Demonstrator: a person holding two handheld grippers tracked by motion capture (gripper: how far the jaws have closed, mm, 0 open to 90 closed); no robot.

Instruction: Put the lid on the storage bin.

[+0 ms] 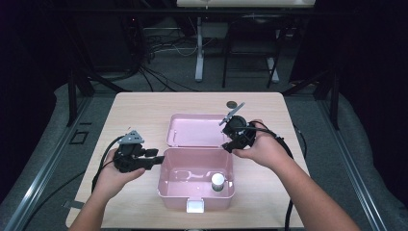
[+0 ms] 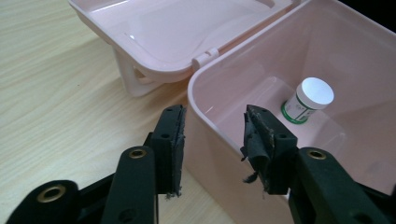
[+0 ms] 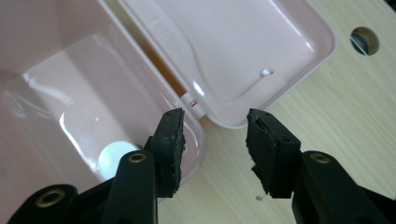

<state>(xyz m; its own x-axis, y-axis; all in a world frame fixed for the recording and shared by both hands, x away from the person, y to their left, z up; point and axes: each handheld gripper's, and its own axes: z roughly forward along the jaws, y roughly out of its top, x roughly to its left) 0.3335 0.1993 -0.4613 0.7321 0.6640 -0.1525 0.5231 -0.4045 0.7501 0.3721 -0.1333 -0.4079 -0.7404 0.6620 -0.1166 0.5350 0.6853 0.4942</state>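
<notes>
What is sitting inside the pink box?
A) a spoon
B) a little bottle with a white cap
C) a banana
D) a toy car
B: a little bottle with a white cap and a green-edged label stands upright on the floor of the open pink box.

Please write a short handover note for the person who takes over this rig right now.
Left gripper: open, its jaws either side of the pink box left wall, pads not pressing.
Right gripper: open, over the box's back right corner, holding nothing.
Small white-capped bottle stands upright inside the box. Lid lies open flat behind it.
Done: bottle is in.
Left, probably: close the lid and the white front latch.
</notes>
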